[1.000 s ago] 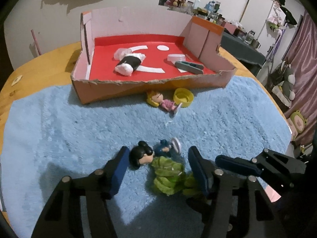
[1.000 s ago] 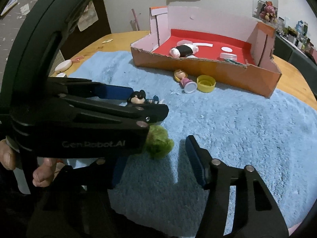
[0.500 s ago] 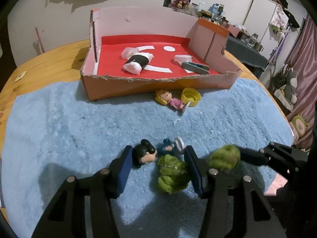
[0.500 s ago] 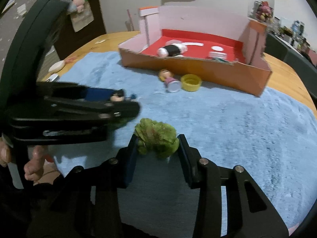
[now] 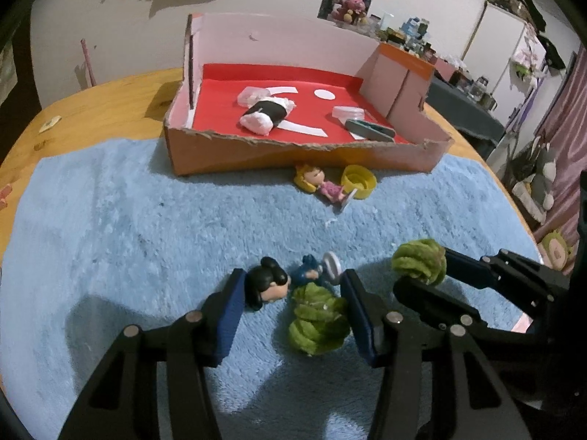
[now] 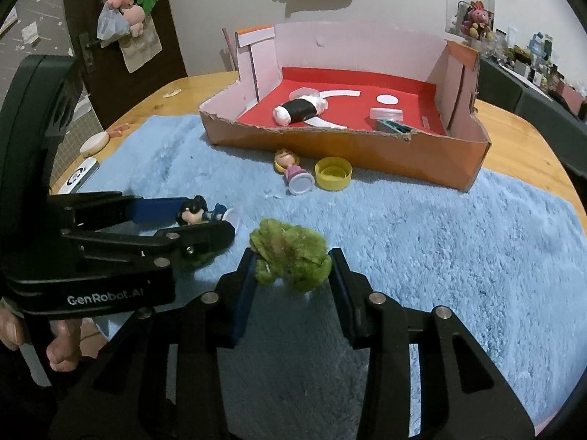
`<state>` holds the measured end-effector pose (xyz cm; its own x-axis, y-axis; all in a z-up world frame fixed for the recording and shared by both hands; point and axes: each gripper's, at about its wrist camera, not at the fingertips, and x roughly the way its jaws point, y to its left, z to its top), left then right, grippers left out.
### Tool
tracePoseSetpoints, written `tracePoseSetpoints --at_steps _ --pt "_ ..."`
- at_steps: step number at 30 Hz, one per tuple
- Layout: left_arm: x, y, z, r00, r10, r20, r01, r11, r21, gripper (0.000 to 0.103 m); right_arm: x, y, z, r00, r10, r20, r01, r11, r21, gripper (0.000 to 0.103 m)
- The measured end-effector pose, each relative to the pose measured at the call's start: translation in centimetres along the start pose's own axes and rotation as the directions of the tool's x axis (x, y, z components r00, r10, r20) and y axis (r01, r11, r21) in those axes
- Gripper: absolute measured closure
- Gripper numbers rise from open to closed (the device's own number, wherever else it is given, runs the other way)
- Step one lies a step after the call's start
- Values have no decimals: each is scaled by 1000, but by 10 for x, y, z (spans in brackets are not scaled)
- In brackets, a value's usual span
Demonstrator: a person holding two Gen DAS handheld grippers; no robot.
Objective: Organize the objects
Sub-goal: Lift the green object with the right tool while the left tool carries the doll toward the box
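My right gripper (image 6: 291, 269) is shut on a green leafy lettuce toy (image 6: 290, 256) and holds it above the blue mat; it also shows in the left wrist view (image 5: 418, 262). My left gripper (image 5: 291, 304) is open low over the mat, its fingers around a second green lettuce toy (image 5: 315, 321) and a black-haired figurine (image 5: 269, 286) lying on its side. The left gripper also shows in the right wrist view (image 6: 190, 225). A red-floored cardboard box (image 5: 293, 154) stands at the back of the mat.
A small girl figurine (image 5: 323, 183) and a yellow bottle cap (image 5: 357, 181) lie in front of the box. Inside the box are a black-and-white roll (image 5: 266, 115), a clear lid (image 5: 348, 112) and a grey clip (image 5: 368, 130). The blue mat (image 5: 128, 238) covers a round wooden table (image 5: 91, 110).
My right gripper closed on one lettuce toy and lifted it off the mat, moving right of the left gripper. My left gripper moved slightly closer to the figurine and the other lettuce.
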<state>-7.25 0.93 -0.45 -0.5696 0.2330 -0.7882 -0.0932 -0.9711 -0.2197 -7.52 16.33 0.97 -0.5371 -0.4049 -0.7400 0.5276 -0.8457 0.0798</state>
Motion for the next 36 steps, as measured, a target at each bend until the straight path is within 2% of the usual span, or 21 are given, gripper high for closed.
tracePoseSetpoints --at_steps 36 --pt "-23 -6 32 995 -7 96 2 999 45 48 -11 -5 32 998 7 68 -7 1000 9 66"
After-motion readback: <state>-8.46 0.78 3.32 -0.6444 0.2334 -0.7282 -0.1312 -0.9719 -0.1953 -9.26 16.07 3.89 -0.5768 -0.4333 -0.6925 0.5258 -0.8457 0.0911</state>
